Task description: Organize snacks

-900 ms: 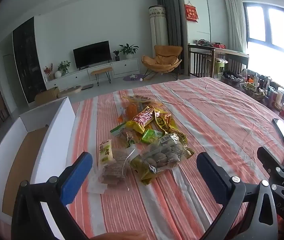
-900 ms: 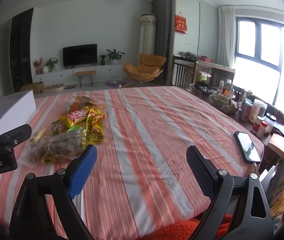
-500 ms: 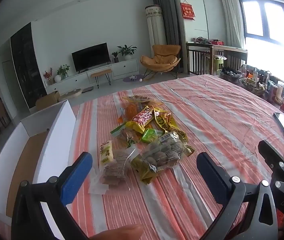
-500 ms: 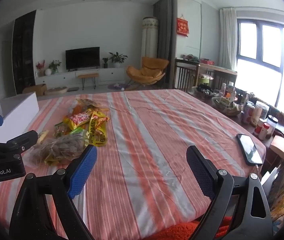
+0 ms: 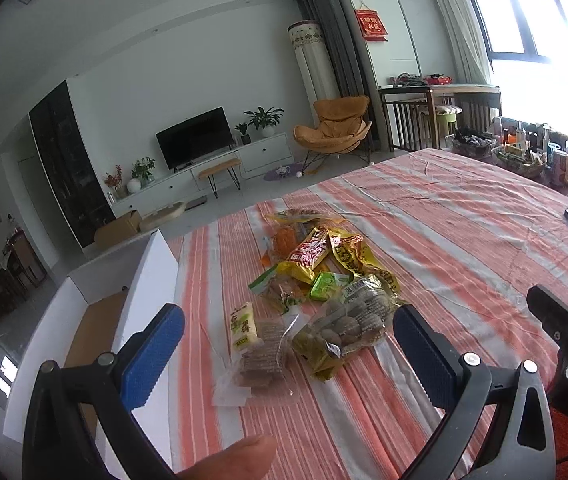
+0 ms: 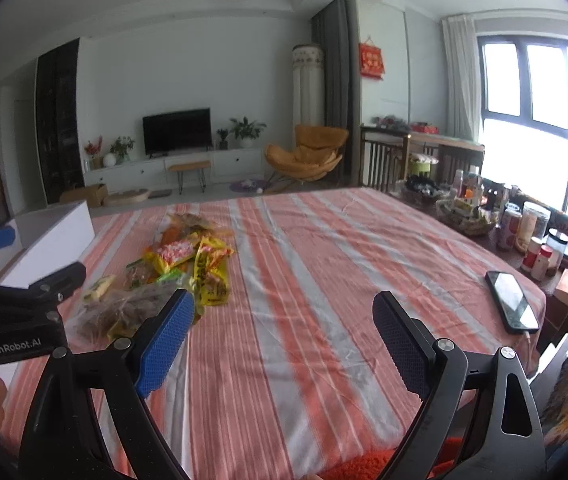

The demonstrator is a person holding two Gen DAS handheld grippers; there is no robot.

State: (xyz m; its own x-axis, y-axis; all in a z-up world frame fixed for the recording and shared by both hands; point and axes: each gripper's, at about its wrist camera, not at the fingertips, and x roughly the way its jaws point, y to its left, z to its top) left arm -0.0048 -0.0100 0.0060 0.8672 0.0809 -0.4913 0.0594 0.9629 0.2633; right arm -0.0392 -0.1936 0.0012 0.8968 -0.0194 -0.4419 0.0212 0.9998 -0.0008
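Right now your left gripper (image 5: 288, 344) hangs spread wide and empty over the near end of the snack pile (image 5: 316, 280); your right gripper (image 6: 284, 340) is spread and empty too, above bare striped tablecloth (image 6: 324, 260); the white box (image 5: 140, 288) edges the pile's left; a phone (image 6: 512, 300) lies near the far right table edge
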